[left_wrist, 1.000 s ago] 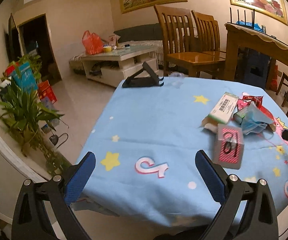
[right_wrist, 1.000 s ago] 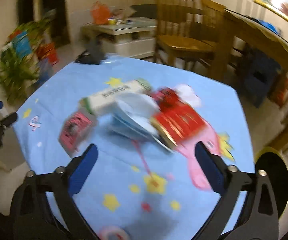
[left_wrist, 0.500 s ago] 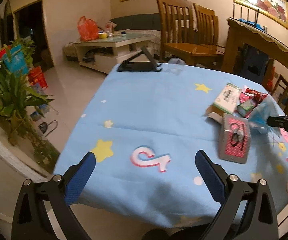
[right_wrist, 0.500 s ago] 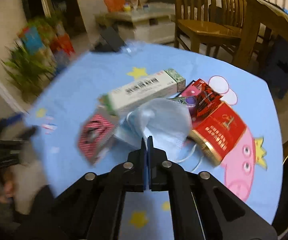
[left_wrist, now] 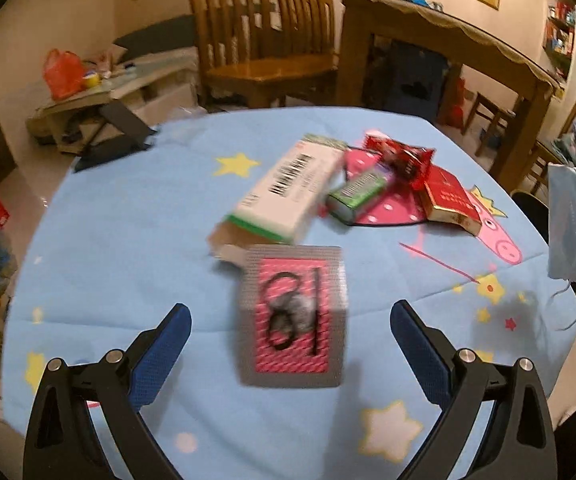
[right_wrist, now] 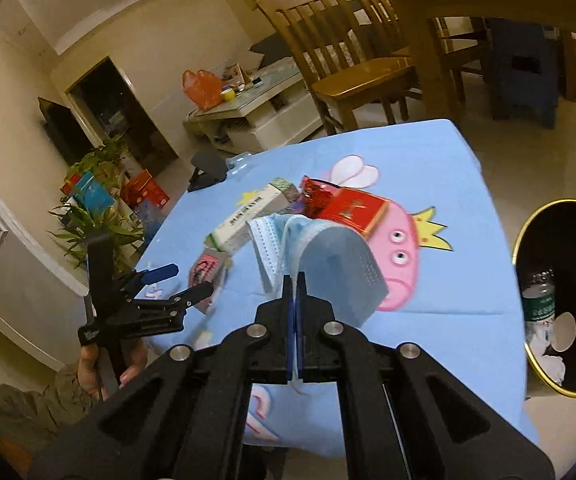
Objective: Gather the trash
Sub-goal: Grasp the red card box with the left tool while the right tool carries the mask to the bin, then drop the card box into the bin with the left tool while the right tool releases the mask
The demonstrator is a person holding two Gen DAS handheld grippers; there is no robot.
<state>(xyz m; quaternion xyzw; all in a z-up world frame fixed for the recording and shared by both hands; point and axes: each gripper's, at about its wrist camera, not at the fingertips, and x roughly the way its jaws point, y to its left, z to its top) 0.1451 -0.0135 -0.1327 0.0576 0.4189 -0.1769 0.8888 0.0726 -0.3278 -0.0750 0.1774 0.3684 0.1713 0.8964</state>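
Note:
My right gripper (right_wrist: 295, 280) is shut on a blue face mask (right_wrist: 327, 256) and holds it lifted above the blue tablecloth (right_wrist: 439, 184); the mask also shows at the right edge of the left wrist view (left_wrist: 571, 224). My left gripper (left_wrist: 291, 320) is open, its jaws either side of a grey and pink box (left_wrist: 292, 316) lying on the cloth. Behind it lie a white and green carton (left_wrist: 288, 192), a small green box (left_wrist: 357, 194), a red wrapper (left_wrist: 399, 156) and a red pack (left_wrist: 449, 202). A black bin (right_wrist: 563, 300) stands to the right of the table.
Wooden chairs (left_wrist: 264, 36) and a wooden table (left_wrist: 439, 40) stand behind the covered table. A black phone stand (left_wrist: 116, 136) sits at its far left edge. A low coffee table (right_wrist: 248, 116) and potted plants (right_wrist: 96, 220) are further left. The bin holds a bottle (right_wrist: 541, 300).
My right gripper has lifted the mask off the pile and swung right toward the bin. My left gripper has moved right and forward until the pink box sits between its jaws.

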